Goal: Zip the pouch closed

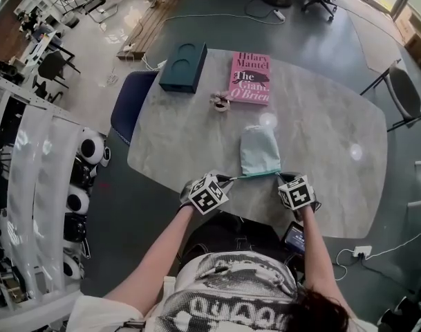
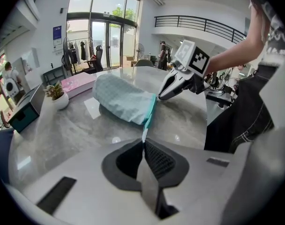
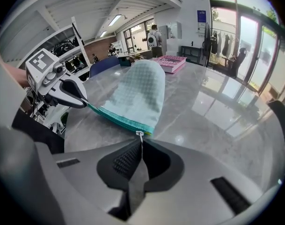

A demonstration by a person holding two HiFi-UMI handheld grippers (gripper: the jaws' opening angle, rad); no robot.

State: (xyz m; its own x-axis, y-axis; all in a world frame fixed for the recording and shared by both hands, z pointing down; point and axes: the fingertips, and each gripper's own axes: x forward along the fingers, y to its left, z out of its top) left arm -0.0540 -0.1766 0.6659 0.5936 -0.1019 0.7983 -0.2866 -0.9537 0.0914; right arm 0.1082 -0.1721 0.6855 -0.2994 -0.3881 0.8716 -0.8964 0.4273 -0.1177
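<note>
We look down on a grey stone-patterned table (image 1: 334, 151) that fills the middle of the head view. A dark blue chair (image 1: 131, 109) is tucked against its edge at 10 o'clock. A pink book (image 1: 250, 78) lies on the table at 12 o'clock, with a dark teal box (image 1: 184, 66) near it at 11 o'clock.

The pouch (image 1: 259, 149), made of pale mint fabric, lies flat toward 6 o'clock, near the table edge closest to us. Its teal zipper band (image 1: 255, 176) faces us and runs straight from 9 o'clock to 3 o'clock. A little potted plant (image 1: 221, 102) stands at 11 o'clock from the pouch, just below the book.

We hold one end of the band in each tool. The left gripper (image 2: 143, 143) is clenched on the band's left end (a sliver of teal tape shows between its pads). The right gripper (image 3: 141, 140) is clenched on the small metal zipper pull (image 3: 140, 135), which sits at the pouch's right corner.
</note>
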